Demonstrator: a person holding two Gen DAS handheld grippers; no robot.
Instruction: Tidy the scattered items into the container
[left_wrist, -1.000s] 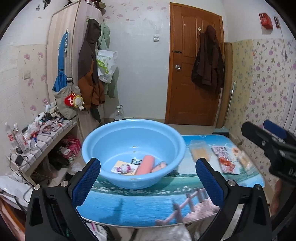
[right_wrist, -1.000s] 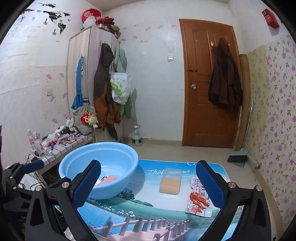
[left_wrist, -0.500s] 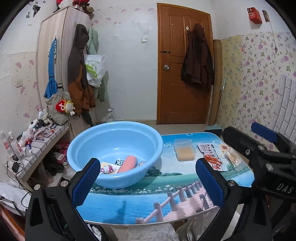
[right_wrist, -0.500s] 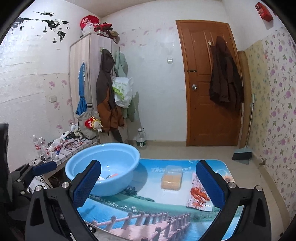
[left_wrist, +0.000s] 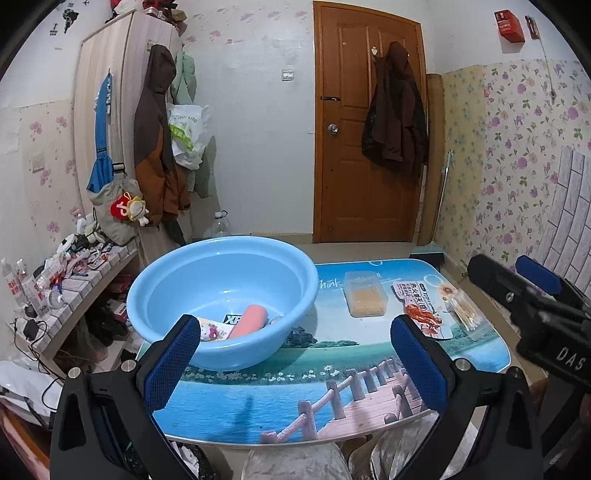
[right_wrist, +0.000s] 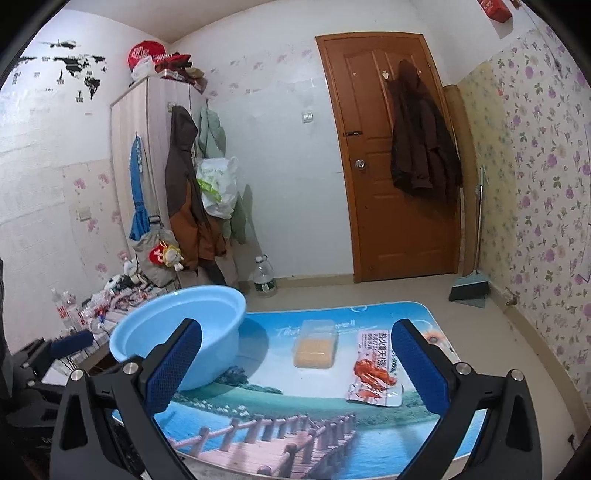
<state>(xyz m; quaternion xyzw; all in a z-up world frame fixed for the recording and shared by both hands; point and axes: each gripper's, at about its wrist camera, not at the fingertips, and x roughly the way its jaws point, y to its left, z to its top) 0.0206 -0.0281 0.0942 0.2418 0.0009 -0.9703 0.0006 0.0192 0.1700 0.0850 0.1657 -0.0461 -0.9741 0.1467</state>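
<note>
Basin (left_wrist: 221, 295) contents partly rim-hidden (possibly sausage); both hand-held grippers spread wide, empty.

Lived-in room of a small home, entry area. Evidence: wooden door (left_wrist: 364, 122) with a dark coat (left_wrist: 395, 125) hung on it, floral wallpaper (left_wrist: 517, 147) on the right wall, a wardrobe (right_wrist: 147, 155) with jackets (right_wrist: 188, 192), a plastic bag and a plush-toy bag hanging off it and stuff piled on top. World-map decal (right_wrist: 74, 70) on the left wall. Low shelf (left_wrist: 74, 273) along the left wall, cluttered with bottles and cables. Broom and dustpan (right_wrist: 471, 284) in the corner by the door, a water jug (right_wrist: 264, 277) on the floor. Small table with a seaside print top (left_wrist: 295, 387), holding a blue plastic basin (left_wrist: 221, 277) at its left edge and snack packets (left_wrist: 421, 310) near its right edge.
</note>
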